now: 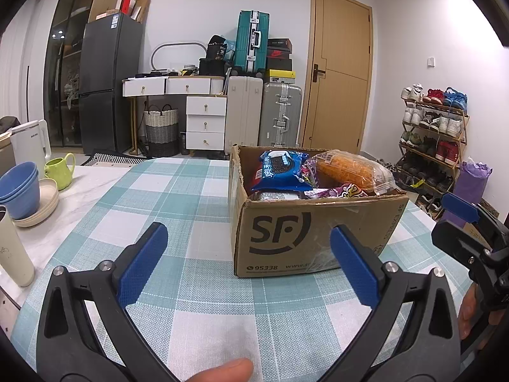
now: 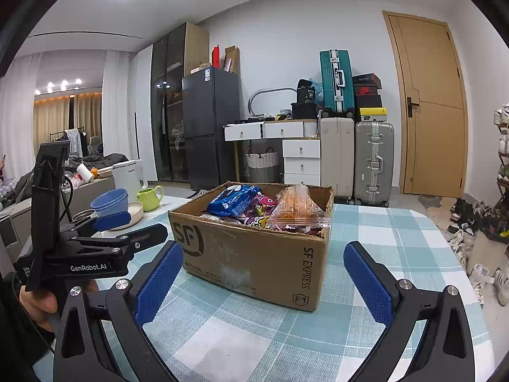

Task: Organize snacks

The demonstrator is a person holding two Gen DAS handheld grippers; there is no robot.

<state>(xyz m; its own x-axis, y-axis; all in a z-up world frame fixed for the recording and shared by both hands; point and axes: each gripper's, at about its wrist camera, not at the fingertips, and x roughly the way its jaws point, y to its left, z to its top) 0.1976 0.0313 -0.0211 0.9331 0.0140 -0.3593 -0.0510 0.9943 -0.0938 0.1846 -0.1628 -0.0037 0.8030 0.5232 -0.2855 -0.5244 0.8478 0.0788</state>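
Observation:
A brown SF cardboard box [image 1: 305, 238] [image 2: 254, 254] stands on the checked tablecloth, open at the top. In it lie a blue Oreo pack [image 1: 280, 172] [image 2: 232, 202], an orange snack in clear wrap [image 1: 350, 168] [image 2: 296, 207] and purple packets [image 1: 343, 191] [image 2: 261, 213]. My left gripper [image 1: 248, 238] is open and empty, in front of the box and a little to its left. My right gripper [image 2: 259, 254] is open and empty, in front of the box's near corner. Each gripper shows at the edge of the other's view.
At the table's left stand blue bowls on a cream plate [image 1: 22, 191] [image 2: 111, 203], a green mug [image 1: 60, 168] [image 2: 149, 197], a white kettle [image 1: 31, 146] and a cream flask [image 1: 12, 248]. Beyond are a fridge, drawers, suitcases, a door and a shoe rack [image 1: 435, 146].

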